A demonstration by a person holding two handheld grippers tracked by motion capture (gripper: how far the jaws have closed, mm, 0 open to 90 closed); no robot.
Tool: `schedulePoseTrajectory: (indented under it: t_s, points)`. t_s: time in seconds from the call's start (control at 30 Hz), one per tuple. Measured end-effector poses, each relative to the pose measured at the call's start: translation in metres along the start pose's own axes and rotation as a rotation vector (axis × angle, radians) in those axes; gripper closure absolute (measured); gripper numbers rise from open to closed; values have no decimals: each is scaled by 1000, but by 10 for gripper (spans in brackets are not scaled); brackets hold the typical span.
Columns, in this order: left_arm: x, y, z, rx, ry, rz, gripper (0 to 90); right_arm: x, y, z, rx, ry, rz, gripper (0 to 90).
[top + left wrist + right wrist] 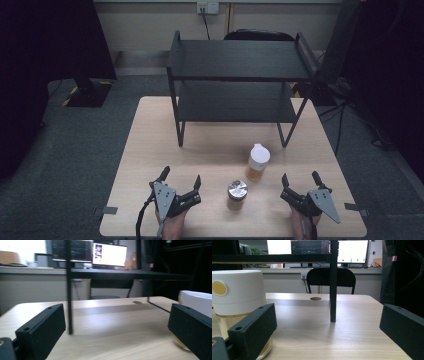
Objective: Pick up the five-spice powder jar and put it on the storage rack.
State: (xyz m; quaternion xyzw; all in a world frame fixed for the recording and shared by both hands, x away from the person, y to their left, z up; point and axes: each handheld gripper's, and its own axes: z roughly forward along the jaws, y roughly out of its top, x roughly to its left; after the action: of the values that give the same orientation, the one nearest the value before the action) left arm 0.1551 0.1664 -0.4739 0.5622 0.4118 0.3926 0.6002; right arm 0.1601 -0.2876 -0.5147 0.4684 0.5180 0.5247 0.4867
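Showing two handheld grippers, left gripper (181, 181) at 7 o'clock of the table, right gripper (300, 181) at 5 o'clock. Carrying two black block-shaped jaws apiece, each jaw bearing small round screw holes on its top face. Wearing a grey three-cornered plate dotted with screws. Trailing a black cable toward 6 o'clock. Showing bare forearms, no sleeves.

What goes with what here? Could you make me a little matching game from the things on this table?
Things:
1. white-lidded jar
2. silver-lidded jar
3. black shelf rack
4. left gripper

Descriptions:
A. at the table's far end
B. open, near the front edge
C. holds amber liquid
D. between the two grippers

Pairs: 1-C, 2-D, 3-A, 4-B
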Motion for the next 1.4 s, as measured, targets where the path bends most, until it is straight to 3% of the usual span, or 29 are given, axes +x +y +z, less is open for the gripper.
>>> schedulePoseTrajectory:
  t_s: [0.27,0.37,0.67,1.2,1.4]
  points:
    - [-6,-1,7,-20,-83,1,5,0,0,0,0,2,0,0]
    - [-7,0,9,-33,-112,-24,2,0,0,0,0,2,1,0]
    - [-15,8,17,-11,-185,-29,0,0,0,0,0,3,0,0]
    - [-41,-5,19,-8,-235,-15,0,-1,0,0,-1,7,1,0]
    - [-49,-7,25,8,-263,14,3,-2,0,0,-2,10,1,0]
